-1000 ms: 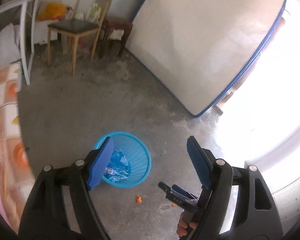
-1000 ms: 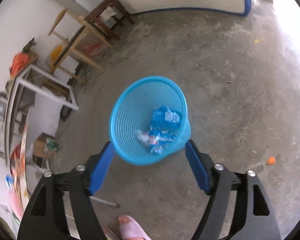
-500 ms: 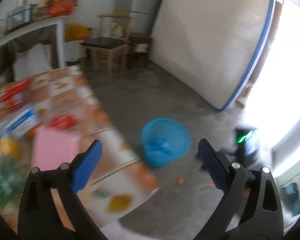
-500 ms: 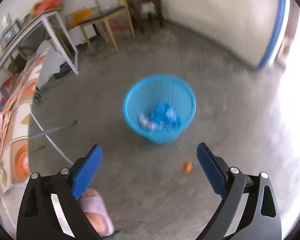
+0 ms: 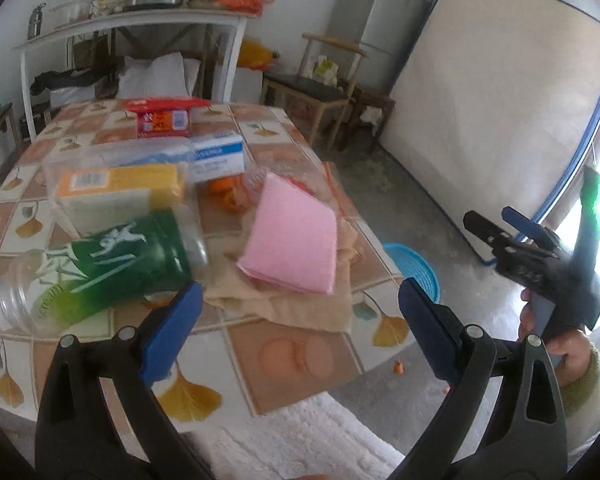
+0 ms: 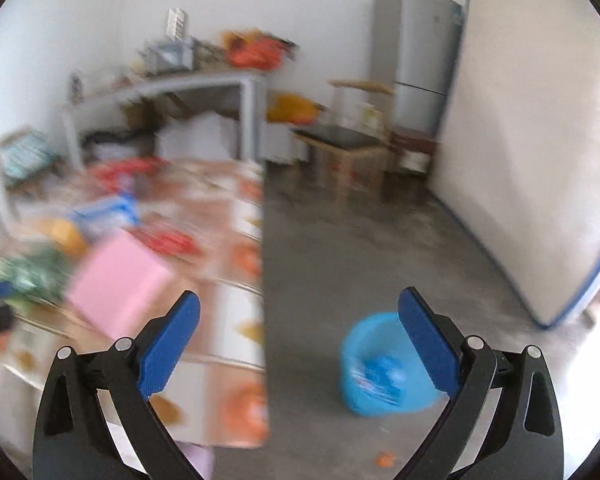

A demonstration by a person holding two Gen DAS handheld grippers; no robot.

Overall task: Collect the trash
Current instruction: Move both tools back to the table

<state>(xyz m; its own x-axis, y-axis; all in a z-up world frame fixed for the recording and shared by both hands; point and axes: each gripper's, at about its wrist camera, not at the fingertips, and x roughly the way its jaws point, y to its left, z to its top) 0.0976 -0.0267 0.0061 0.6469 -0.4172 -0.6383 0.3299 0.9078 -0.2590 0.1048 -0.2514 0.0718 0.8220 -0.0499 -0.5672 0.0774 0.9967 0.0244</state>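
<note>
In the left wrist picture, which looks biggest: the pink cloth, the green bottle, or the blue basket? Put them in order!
1. green bottle, though it lies nearest the camera
2. pink cloth, not much smaller
3. blue basket, half hidden behind the table

Blue mesh bin [image 6: 384, 376] is seen upright on the concrete floor, just beside the table edge, with blue-and-white wrappers [image 6: 376, 380] lying inside. On the table, a green-labelled clear bottle [image 5: 100, 264] is laid on its side; a pink pack [image 5: 296, 236] is rested on beige cloth.
</note>
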